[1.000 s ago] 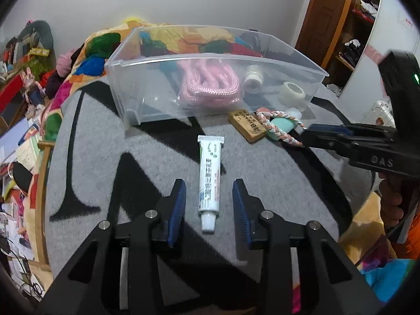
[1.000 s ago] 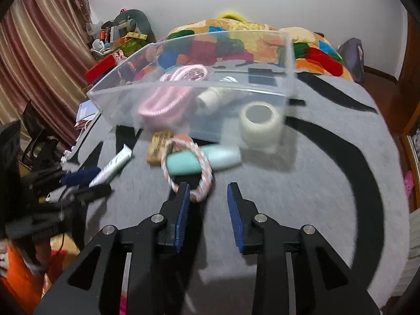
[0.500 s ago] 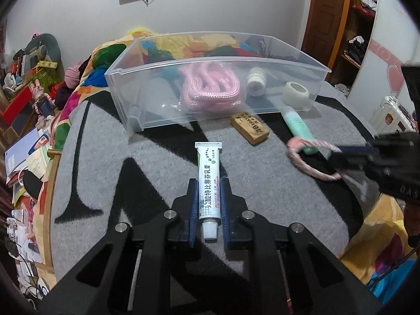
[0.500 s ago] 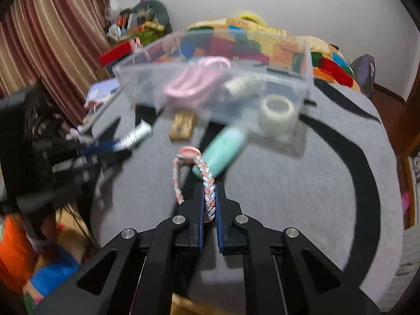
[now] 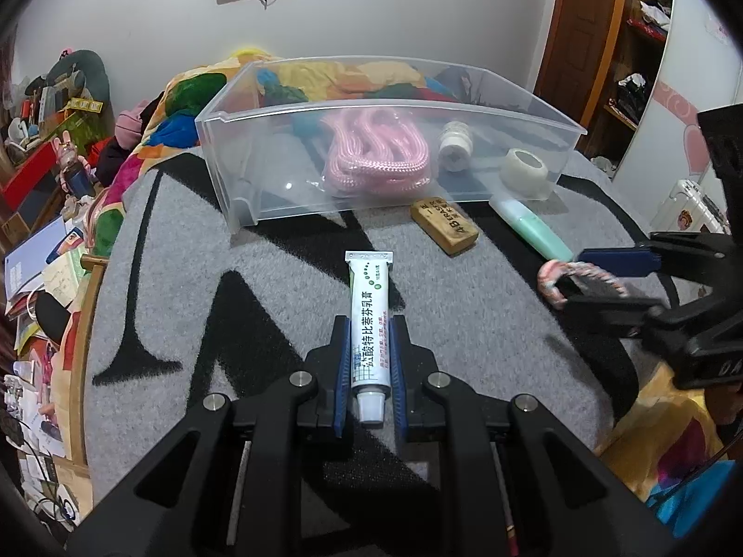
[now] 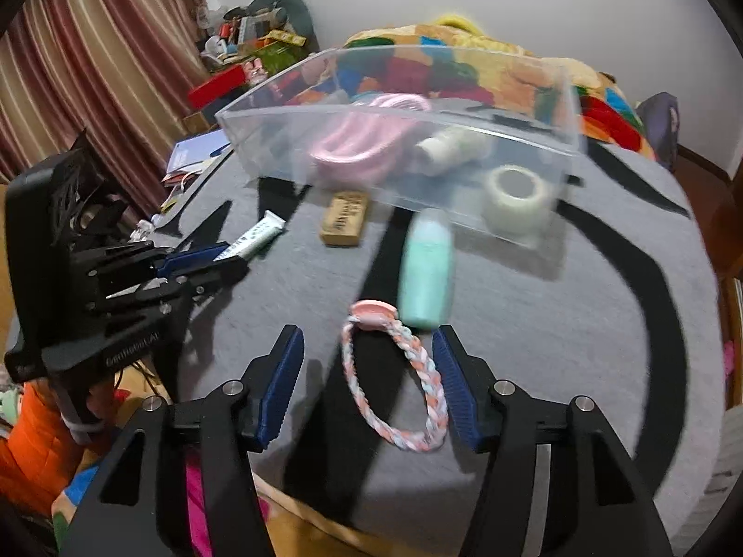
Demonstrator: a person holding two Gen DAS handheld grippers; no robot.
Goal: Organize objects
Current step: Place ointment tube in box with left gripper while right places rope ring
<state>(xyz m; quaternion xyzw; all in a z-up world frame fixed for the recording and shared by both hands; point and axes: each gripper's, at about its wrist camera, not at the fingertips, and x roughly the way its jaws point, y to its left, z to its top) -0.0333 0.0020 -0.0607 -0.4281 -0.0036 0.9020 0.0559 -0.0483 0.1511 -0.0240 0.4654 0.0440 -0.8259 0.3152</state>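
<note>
My left gripper (image 5: 369, 362) is shut on a white ointment tube (image 5: 369, 320), cap end toward me, on the grey-and-black rug. My right gripper (image 6: 369, 378) is open, its jaws either side of a braided pink-and-white ring (image 6: 394, 385) lying on the rug; the ring also shows in the left wrist view (image 5: 564, 276). A clear plastic bin (image 5: 385, 116) stands behind, holding a pink rope coil (image 5: 376, 158), a small white bottle (image 5: 455, 146) and a tape roll (image 5: 527, 171). The left gripper and the tube (image 6: 257, 236) show at the left of the right wrist view.
A wooden eraser block (image 5: 443, 225) and a mint green tube (image 5: 529, 229) lie on the rug in front of the bin. A colourful blanket (image 6: 464, 60) lies behind the bin. Clutter (image 5: 42, 148) lines the left side, with a curtain (image 6: 93, 60) there.
My right gripper has opened and let go of the braided ring, which now lies on the rug between its jaws. My left gripper stays shut on the ointment tube.
</note>
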